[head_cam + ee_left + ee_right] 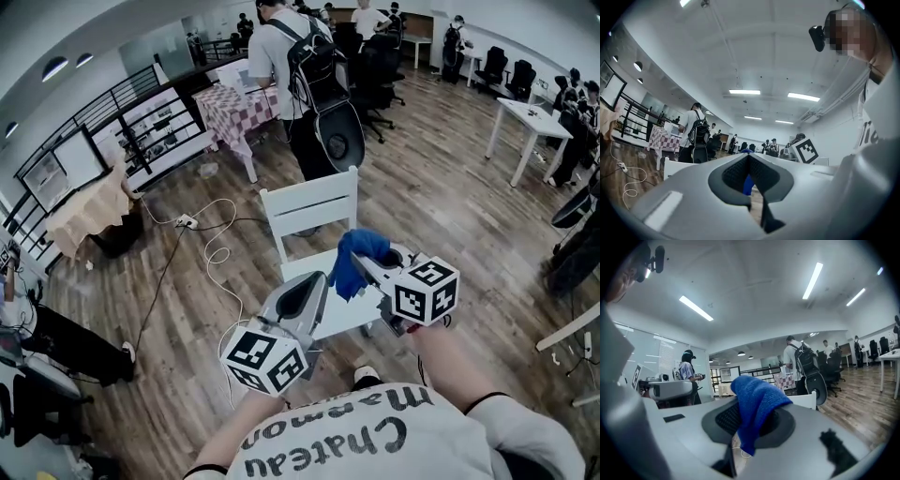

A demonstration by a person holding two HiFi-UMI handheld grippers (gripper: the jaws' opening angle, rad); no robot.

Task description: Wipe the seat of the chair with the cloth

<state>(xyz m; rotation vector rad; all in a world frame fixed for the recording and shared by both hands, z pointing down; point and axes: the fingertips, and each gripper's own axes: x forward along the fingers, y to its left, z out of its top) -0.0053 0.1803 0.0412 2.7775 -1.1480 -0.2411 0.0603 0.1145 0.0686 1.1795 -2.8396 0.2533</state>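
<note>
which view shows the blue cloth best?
Right gripper view: the blue fuzzy cloth sits close-up, clamped between its jaws. Head view shows it small above the white wooden chair; left gripper view, only a sliver.

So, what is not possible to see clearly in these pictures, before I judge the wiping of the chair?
1. The chair seat: head view, mostly covered by the left gripper, the right gripper and the cloth; dirt cannot be judged.
2. The chair legs: head view, hidden under the seat.
3. The cloth's pinched edge: right gripper view, hidden between the fingers.
4. Both gripper views: their own bodies block everything below, so no seat shows.
</note>
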